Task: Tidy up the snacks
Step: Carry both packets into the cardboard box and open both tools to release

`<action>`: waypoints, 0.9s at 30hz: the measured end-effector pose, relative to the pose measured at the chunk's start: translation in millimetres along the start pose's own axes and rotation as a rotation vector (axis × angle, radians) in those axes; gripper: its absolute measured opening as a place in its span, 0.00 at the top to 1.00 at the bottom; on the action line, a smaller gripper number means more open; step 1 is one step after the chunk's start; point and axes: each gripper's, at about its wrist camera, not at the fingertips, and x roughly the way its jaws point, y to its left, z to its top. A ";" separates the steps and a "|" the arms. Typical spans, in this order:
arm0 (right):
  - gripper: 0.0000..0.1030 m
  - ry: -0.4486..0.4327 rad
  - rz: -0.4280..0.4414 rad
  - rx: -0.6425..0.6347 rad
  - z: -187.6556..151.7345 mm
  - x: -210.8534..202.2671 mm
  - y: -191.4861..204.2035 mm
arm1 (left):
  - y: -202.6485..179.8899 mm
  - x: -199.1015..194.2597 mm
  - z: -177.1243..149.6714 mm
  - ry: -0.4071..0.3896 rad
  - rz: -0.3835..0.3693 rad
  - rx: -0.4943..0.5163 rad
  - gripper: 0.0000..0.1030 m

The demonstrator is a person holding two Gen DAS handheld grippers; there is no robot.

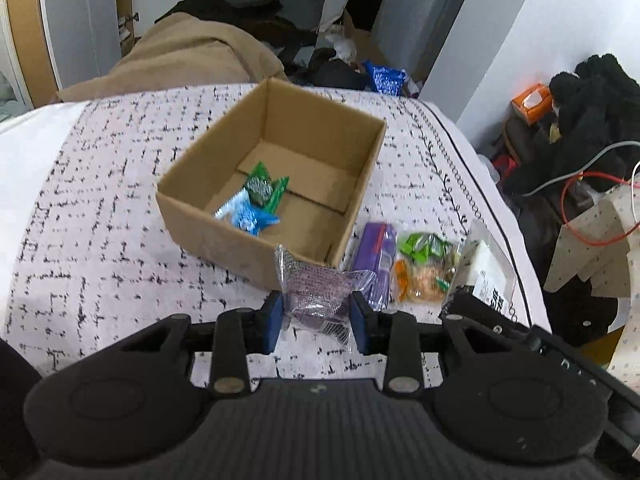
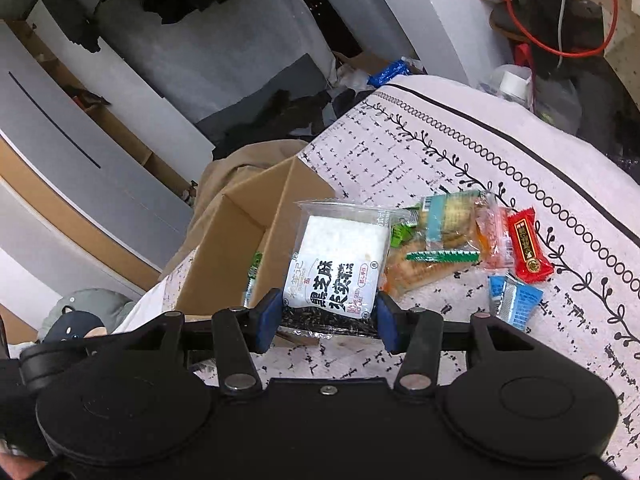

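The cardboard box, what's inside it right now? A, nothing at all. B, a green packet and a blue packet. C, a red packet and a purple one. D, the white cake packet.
B: the left wrist view shows a green packet and a blue packet on the floor of the box; the purple packet sits in the left claw outside it.

The right tool (image 2: 328, 320) clamps a white sesame cake packet (image 2: 340, 264) above the patterned bedspread (image 2: 460, 168), beside the cardboard box (image 2: 240, 240); loose snacks (image 2: 472, 236) lie just right of it.
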 end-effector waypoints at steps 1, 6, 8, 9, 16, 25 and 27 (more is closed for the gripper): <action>0.53 -0.008 -0.001 -0.001 0.6 -1.3 2.2 | 0.6 -2.1 2.4 -0.007 0.001 0.000 0.66; 0.53 -0.059 0.027 -0.008 1.4 -11.1 16.9 | 4.3 -11.6 13.7 -0.037 -0.004 0.005 0.66; 0.53 -0.085 0.039 -0.011 3.4 -15.3 22.1 | 6.1 -13.9 17.3 -0.049 -0.008 0.007 0.66; 0.53 -0.098 0.047 -0.012 4.0 -17.5 23.8 | 6.6 -14.9 19.4 -0.055 -0.009 0.009 0.66; 0.53 -0.156 0.078 -0.021 12.6 -22.2 27.2 | 16.2 -17.8 33.5 -0.077 -0.016 -0.002 0.66; 0.53 -0.171 0.082 -0.029 14.0 -4.3 37.6 | 27.0 -10.6 56.3 -0.100 -0.049 -0.004 0.66; 0.53 -0.179 0.086 -0.037 14.0 -0.3 42.6 | 30.4 -8.2 62.7 -0.106 -0.054 -0.007 0.66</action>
